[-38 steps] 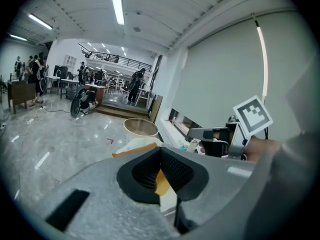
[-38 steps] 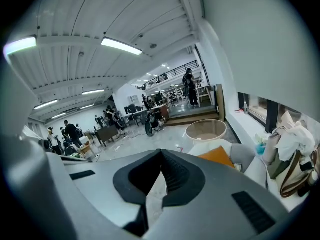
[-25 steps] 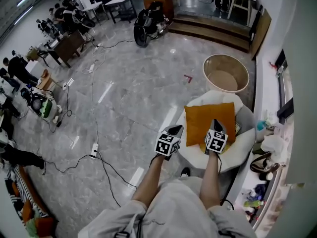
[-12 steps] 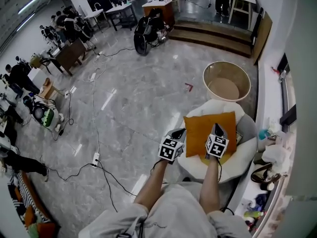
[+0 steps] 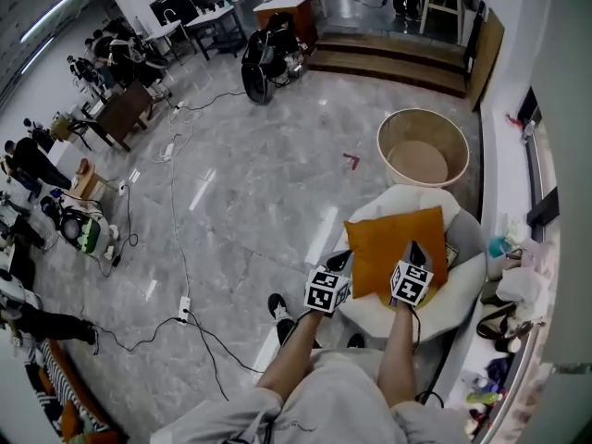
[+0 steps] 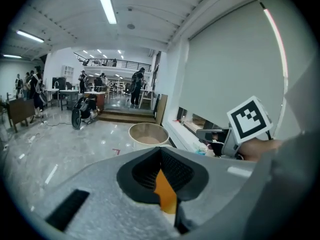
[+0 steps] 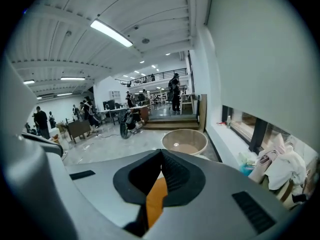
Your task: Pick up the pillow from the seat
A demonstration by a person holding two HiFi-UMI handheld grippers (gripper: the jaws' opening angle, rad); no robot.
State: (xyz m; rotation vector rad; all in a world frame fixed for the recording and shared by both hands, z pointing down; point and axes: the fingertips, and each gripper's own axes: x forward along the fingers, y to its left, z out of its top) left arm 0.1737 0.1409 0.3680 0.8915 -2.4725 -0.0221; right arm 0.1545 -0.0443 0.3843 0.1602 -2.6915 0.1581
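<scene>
The pillow [image 5: 393,243] lay flat on the seat [image 5: 453,289], with the left gripper [image 5: 341,261] at its left edge and the right gripper [image 5: 415,247] over its near edge, both with fingers together, apparently placed for a two-sided lift.

An orange, square pillow [image 5: 396,246] is seen lying flat on the white, rounded seat [image 5: 442,296] (most of it is covered).

glossy grey marble floor [image 5: 259,155], round wooden tub [image 5: 423,146], distant desks [image 5: 199,12].
</scene>
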